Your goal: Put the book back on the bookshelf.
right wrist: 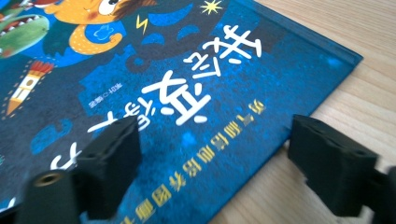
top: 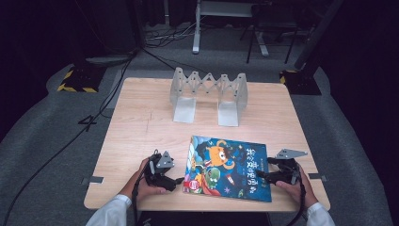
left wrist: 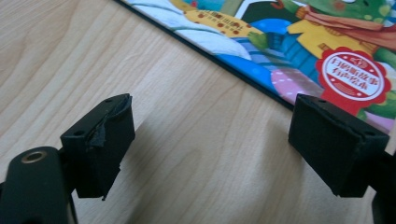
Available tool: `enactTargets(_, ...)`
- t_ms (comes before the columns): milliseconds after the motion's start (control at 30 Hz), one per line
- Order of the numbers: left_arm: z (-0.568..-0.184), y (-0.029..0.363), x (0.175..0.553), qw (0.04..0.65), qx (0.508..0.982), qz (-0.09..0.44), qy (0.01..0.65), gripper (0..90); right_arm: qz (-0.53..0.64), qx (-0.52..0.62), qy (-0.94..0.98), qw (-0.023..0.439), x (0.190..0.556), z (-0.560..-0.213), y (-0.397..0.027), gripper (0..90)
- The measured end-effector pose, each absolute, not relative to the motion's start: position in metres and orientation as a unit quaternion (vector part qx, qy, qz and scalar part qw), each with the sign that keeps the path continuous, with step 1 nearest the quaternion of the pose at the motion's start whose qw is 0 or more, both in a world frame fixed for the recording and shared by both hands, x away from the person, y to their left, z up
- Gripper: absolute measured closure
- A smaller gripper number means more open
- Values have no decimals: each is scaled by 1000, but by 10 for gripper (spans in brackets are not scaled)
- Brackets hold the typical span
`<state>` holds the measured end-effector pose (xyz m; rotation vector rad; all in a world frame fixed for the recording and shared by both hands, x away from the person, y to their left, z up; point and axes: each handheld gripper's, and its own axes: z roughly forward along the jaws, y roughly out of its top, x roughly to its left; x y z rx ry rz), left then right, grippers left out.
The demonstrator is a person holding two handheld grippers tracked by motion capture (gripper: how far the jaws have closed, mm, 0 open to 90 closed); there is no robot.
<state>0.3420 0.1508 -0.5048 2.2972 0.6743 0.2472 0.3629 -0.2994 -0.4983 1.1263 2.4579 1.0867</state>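
Jaws on both grippers stand apart, with nothing clamped between them. Largest in the scene, the table (top: 141, 127) carries everything, its pale wood top bare across most of the near half. At about 12 o'clock from the table's centre stands the expandable bookend rack (top: 209, 94), a grey metal unit with two upright ends joined by a scissor lattice; both its bays are vacant, so it is judged to be the destination for the book. The picture book (top: 229, 168) lies flat, cover up, at about 5 o'clock from the table's centre, close to the near edge and well apart from the rack. The left gripper (top: 179, 180) rests low at the book's 9 o'clock side; in the left gripper view its jaws straddle bare wood just beside the book's edge (left wrist: 261, 51), one pad overlapping the corner near the red seal. The right gripper (top: 258, 174) sits at the book's 3 o'clock side; in the right gripper view one of its jaws hangs over the cover (right wrist: 196, 93) and the other over the table beyond the edge, a stance suited to pinching that edge. Approach from opposite sides is judged to serve lifting the flat book evenly.
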Motion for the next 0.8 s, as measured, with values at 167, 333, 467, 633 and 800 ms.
enactTargets(167, -505, 155, 334, 359, 893, 96, 254, 150, 364, 375, 846, 110, 372, -497, -289, 141)
enactTargets(333, -505, 171, 325, 358, 892, 96, 258, 150, 358, 366, 853, 104, 383, -496, -274, 137)
enactTargets(467, -505, 184, 320, 359, 886, 104, 276, 151, 356, 364, 855, 104, 394, -496, -259, 135)
enactTargets(633, -505, 185, 318, 356, 886, 105, 277, 150, 355, 357, 857, 112, 399, -495, -248, 135)
enactTargets(800, -505, 180, 317, 357, 887, 103, 274, 148, 357, 355, 852, 144, 389, -494, -247, 180)
